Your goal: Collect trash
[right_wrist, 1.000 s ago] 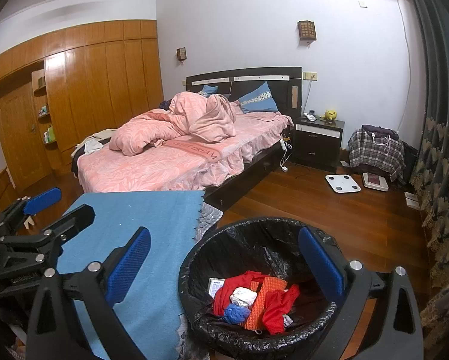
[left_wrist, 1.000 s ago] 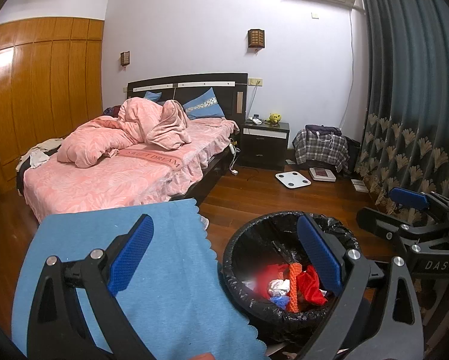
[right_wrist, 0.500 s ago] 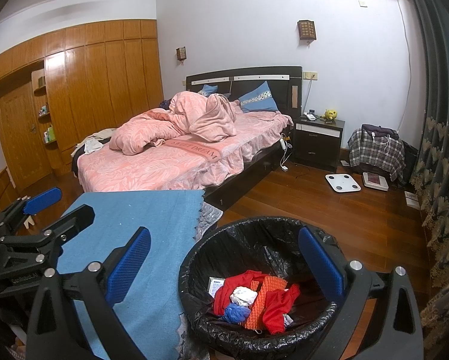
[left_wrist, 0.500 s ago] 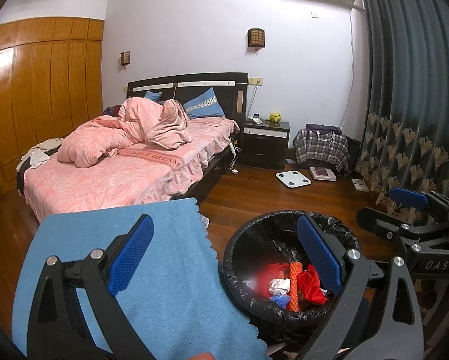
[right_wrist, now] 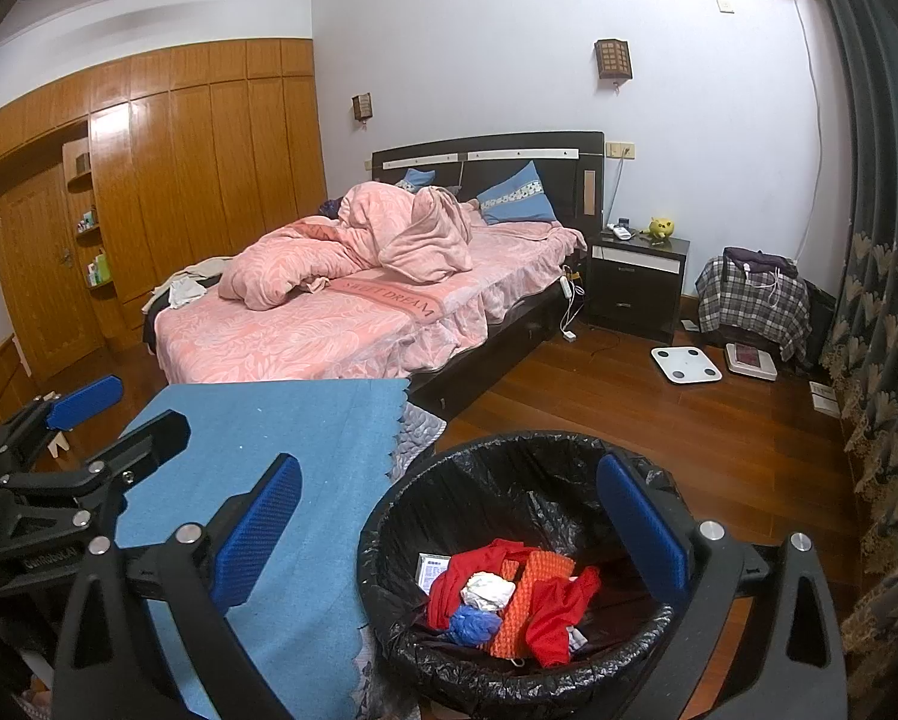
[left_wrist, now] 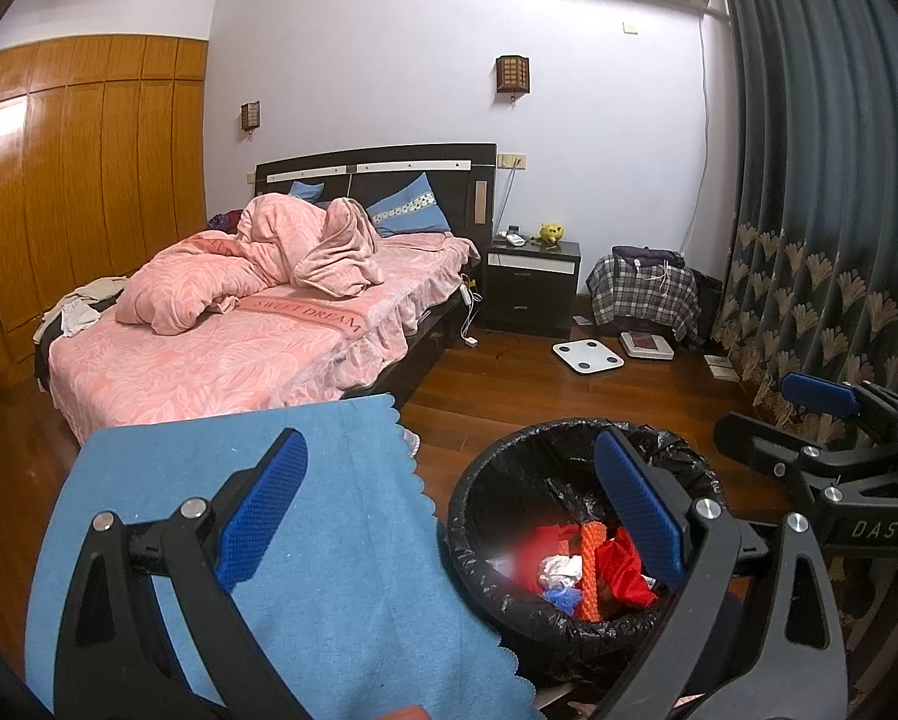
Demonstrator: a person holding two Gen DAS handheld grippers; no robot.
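A round bin with a black liner [left_wrist: 490, 492] [right_wrist: 508, 462] stands on the wood floor beside a blue cloth [left_wrist: 341, 528] [right_wrist: 305, 438]. Inside lie red, orange, white and blue scraps [left_wrist: 592, 564] [right_wrist: 508, 594] and a small printed card [right_wrist: 432, 571]. My left gripper [left_wrist: 449, 498] is open and empty, one finger over the cloth, the other over the bin. My right gripper [right_wrist: 449, 510] is open and empty over the same spot. Each gripper shows in the other's view, the right one [left_wrist: 820, 414] and the left one [right_wrist: 89, 420].
A bed with pink bedding [right_wrist: 359, 312] stands beyond the cloth. A dark nightstand [right_wrist: 634, 282], a plaid-covered bundle [right_wrist: 754, 300] and two floor scales [right_wrist: 685, 363] are at the back. Dark curtains [right_wrist: 880, 300] hang right. Wooden wardrobes [right_wrist: 179, 180] line the left wall.
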